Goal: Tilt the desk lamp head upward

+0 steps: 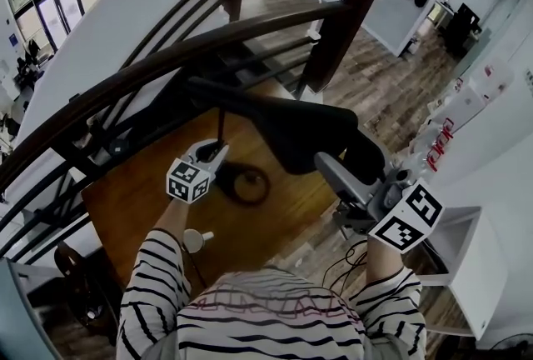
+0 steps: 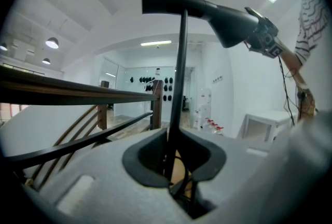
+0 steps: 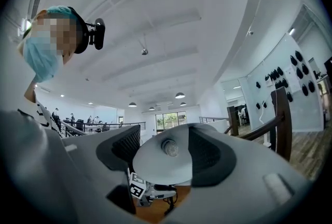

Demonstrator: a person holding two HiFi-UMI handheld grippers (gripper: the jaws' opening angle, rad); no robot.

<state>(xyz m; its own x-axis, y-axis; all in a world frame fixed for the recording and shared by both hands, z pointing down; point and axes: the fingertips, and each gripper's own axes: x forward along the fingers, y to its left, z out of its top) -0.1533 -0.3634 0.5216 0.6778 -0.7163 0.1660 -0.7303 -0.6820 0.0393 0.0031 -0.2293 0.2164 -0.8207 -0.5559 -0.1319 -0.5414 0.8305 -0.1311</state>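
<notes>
A black desk lamp stands on a wooden table (image 1: 158, 200). Its round base (image 1: 247, 184) sits near the table's middle, and a thin stem (image 1: 221, 127) rises from it. My left gripper (image 1: 218, 152) is shut on that lamp stem (image 2: 179, 83), low down near the base. The black lamp head (image 1: 304, 133) reaches out to the right. My right gripper (image 1: 337, 175) holds the lamp head from its end, jaws set wide on the shade. The right gripper view looks into the white shade at the bulb (image 3: 168, 148), between the pads of the right gripper (image 3: 166, 154). The left gripper view shows the lamp head (image 2: 228, 23) high up.
A dark curved wooden railing (image 1: 166, 58) runs behind the table, with a post (image 1: 341, 25) at its right end. A small white cup (image 1: 196, 240) stands near the table's front edge. A white table (image 1: 470, 254) is at the right, and cables hang below my right gripper.
</notes>
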